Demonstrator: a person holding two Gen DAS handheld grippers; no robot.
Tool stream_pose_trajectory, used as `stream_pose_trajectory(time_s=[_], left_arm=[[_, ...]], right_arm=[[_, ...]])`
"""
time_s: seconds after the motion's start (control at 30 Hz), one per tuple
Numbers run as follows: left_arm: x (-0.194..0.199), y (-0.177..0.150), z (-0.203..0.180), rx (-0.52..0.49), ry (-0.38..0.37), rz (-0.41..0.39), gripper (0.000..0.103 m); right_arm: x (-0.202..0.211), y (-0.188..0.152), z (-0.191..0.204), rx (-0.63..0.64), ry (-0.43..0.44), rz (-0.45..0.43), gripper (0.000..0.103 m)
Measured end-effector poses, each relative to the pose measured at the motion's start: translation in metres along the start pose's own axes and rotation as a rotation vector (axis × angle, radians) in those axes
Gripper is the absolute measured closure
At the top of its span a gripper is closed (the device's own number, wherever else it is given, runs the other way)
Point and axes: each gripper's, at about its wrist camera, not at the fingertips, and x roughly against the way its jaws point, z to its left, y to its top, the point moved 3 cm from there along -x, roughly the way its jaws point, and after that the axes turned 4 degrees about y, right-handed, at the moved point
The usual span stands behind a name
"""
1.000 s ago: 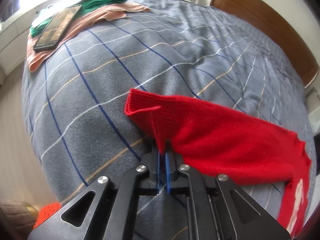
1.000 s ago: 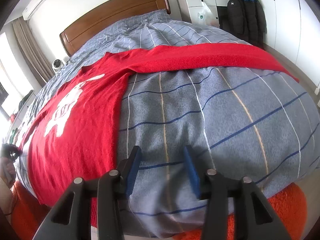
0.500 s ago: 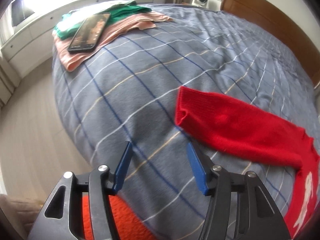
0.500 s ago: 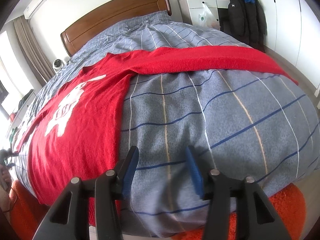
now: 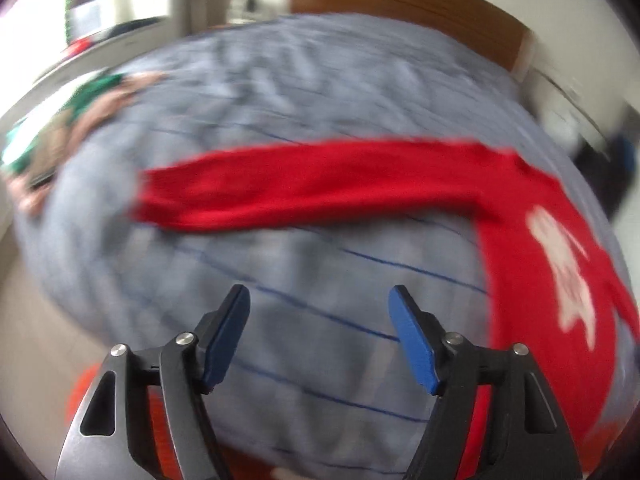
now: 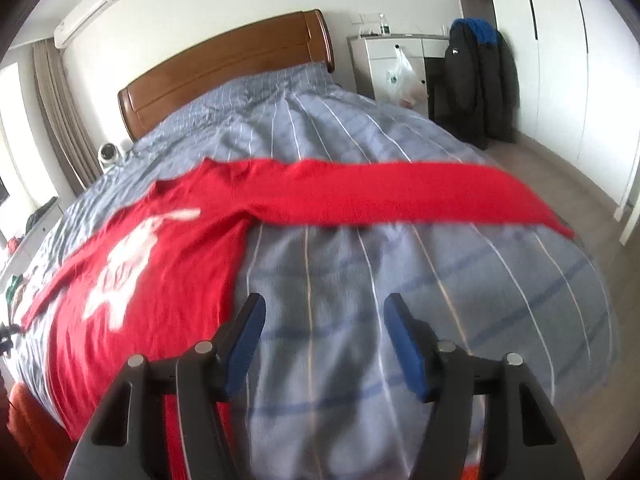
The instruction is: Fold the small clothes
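Left wrist view: one second back the left gripper pinched the cuff of the red sweater; now jaws spread wide, empty, pulled back low centre. Sleeve lies flat across mid-frame on the grey plaid duvet. Heavy blur; clothes pile upper left barely readable. Right wrist view: right gripper jaws spread, hovering over duvet, now nearer the sweater body, frame left; other sleeve crosses mid-frame.

Red sweaters: one
Sweater sleeves: two, far left, far right
Grippers: two, left, right
Beds: one
Headboards: one
Hanging jackets: one
Plastic bags: one
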Motion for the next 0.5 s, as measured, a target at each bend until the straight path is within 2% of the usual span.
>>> stream_pose_trajectory(time_s=[0.13,0.2,0.27,0.33,0.37,0.5], left_arm=[[-0.032,-0.011,-0.028,-0.049,-0.039,0.080,0.025],[-0.038,-0.015,-0.031,-0.061,-0.029,0.070,0.020],[-0.040,-0.017,-0.033,-0.082,-0.033,0.062,0.006],[-0.045,-0.019,-0.033,-0.087,-0.024,0.070,0.000],[-0.046,-0.020,-0.033,-0.079,-0.016,0.065,0.000],[-0.044,-0.022,-0.032,-0.072,-0.009,0.057,0.000]], right_arm=[[-0.022,-0.003,-0.010,-0.027,-0.029,0.026,0.041],[-0.030,-0.016,-0.015,-0.039,-0.047,0.060,0.041],[-0.031,-0.026,-0.017,-0.024,-0.062,0.070,0.041],[-0.031,-0.026,-0.013,-0.011,-0.066,0.068,0.037],[-0.033,-0.027,-0.012,-0.009,-0.067,0.071,0.032],[-0.039,-0.031,-0.004,0.047,-0.121,0.071,0.025]])
